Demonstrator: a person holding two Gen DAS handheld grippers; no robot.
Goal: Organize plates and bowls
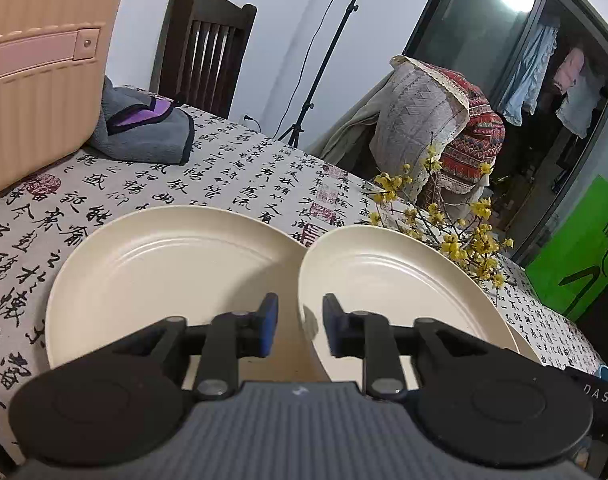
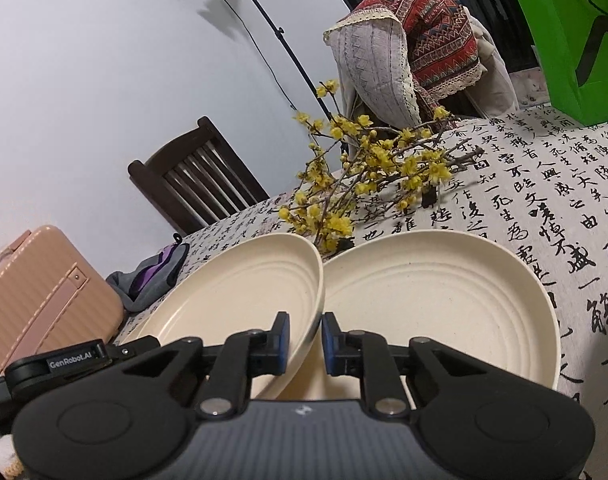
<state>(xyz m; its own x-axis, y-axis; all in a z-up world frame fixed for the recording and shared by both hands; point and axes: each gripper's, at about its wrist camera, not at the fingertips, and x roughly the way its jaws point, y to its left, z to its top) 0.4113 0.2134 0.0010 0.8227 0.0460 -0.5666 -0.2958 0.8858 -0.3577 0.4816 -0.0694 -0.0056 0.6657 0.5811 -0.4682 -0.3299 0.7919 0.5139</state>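
Now our left tongs (image 1: 300,326) pinch one plate (image 1: 404,280), and our right tongs (image 2: 306,340) pinch the other plate (image 2: 240,284).

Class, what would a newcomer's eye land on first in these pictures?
A flat cream round ridged plate beside its tilted twin, at the front of the calligraphy-printed tablecloth. Behind them spreads a branch of yellow blossoms; far left, a pink ribbed suitcase.

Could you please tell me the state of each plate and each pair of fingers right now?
Left plate: flat on the tablecloth.
Middle plate: tilted, gripped at opposite rims.
Right plate: flat on the tablecloth.
Left gripper: fingers shut on middle plate.
Right gripper: fingers shut on middle plate.
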